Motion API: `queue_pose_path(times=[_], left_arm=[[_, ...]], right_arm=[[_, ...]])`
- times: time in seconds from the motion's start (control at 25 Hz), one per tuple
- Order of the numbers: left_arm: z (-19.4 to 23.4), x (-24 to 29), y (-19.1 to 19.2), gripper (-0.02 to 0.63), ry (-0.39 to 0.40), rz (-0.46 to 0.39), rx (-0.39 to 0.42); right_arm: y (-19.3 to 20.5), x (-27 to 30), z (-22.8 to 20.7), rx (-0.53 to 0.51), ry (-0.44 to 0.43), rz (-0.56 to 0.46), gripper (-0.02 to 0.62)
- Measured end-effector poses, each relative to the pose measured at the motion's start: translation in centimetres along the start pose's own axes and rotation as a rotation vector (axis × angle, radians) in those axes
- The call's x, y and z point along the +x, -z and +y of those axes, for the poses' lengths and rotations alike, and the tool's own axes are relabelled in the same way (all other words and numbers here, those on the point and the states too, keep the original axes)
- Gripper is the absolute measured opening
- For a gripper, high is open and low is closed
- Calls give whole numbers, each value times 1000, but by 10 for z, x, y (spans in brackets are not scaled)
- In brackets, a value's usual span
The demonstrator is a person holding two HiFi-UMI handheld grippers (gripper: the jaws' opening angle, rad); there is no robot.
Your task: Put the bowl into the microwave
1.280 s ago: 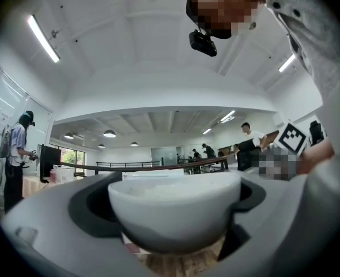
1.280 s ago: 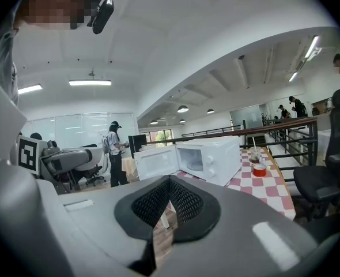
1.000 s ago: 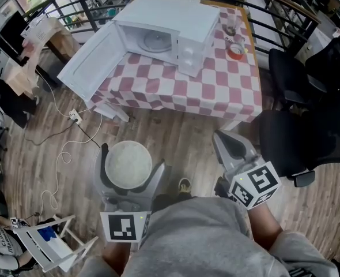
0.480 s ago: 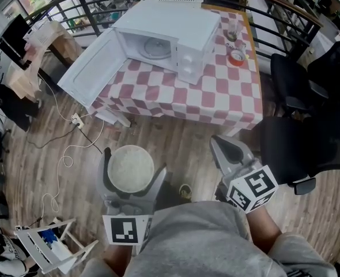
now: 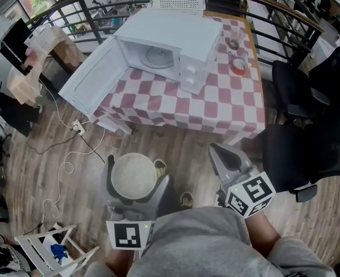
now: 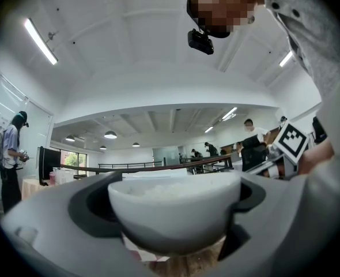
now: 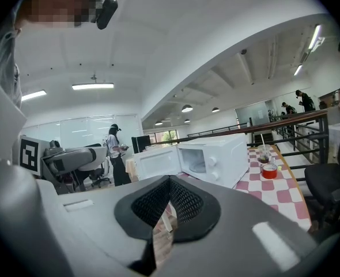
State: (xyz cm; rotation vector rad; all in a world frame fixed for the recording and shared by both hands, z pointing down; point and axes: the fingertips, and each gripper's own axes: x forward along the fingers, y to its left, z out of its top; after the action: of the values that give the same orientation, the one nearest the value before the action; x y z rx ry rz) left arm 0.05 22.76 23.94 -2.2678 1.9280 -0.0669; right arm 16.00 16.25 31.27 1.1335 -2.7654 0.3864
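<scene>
A white bowl (image 5: 133,176) filled with white rice sits between the jaws of my left gripper (image 5: 134,176), which is shut on it, low over the wooden floor. The left gripper view shows the bowl (image 6: 176,209) held level across both jaws. My right gripper (image 5: 221,154) is shut with nothing in it; its pads (image 7: 176,203) meet. Ahead stands the white microwave (image 5: 170,36) on a red-and-white checked table (image 5: 216,100). Its door (image 5: 92,68) is swung open to the left and the turntable (image 5: 157,55) shows inside. The right gripper view also shows the open microwave (image 7: 213,157).
A cup with a straw (image 5: 234,36) and a red round container (image 5: 238,66) stand right of the microwave. Black office chairs (image 5: 299,137) crowd the right side. A cable and power strip (image 5: 75,128) lie on the floor at left, and a small white stool (image 5: 49,250) is near my left.
The left gripper with the bowl has drifted slightly down and right in the head view. A shoe now shows beside the bowl. The right gripper has barely moved.
</scene>
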Motion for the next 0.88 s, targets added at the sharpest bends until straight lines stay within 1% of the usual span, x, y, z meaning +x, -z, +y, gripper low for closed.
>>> queue_pose_path(times=[0.16, 0.44, 0.64, 0.88], left_arm=[[10, 13, 8, 539, 0, 17, -4], [32, 43, 20, 538, -7, 17, -10], [42, 74, 34, 538, 12, 34, -34], [62, 114, 45, 539, 27, 51, -41]], right_arm=[[-3, 16, -5, 22, -4, -9, -5], [-6, 51, -16, -2, -4, 12, -5], [-9, 74, -35, -4, 18, 31, -5], [-16, 111, -56, 11, 37, 51, -5]])
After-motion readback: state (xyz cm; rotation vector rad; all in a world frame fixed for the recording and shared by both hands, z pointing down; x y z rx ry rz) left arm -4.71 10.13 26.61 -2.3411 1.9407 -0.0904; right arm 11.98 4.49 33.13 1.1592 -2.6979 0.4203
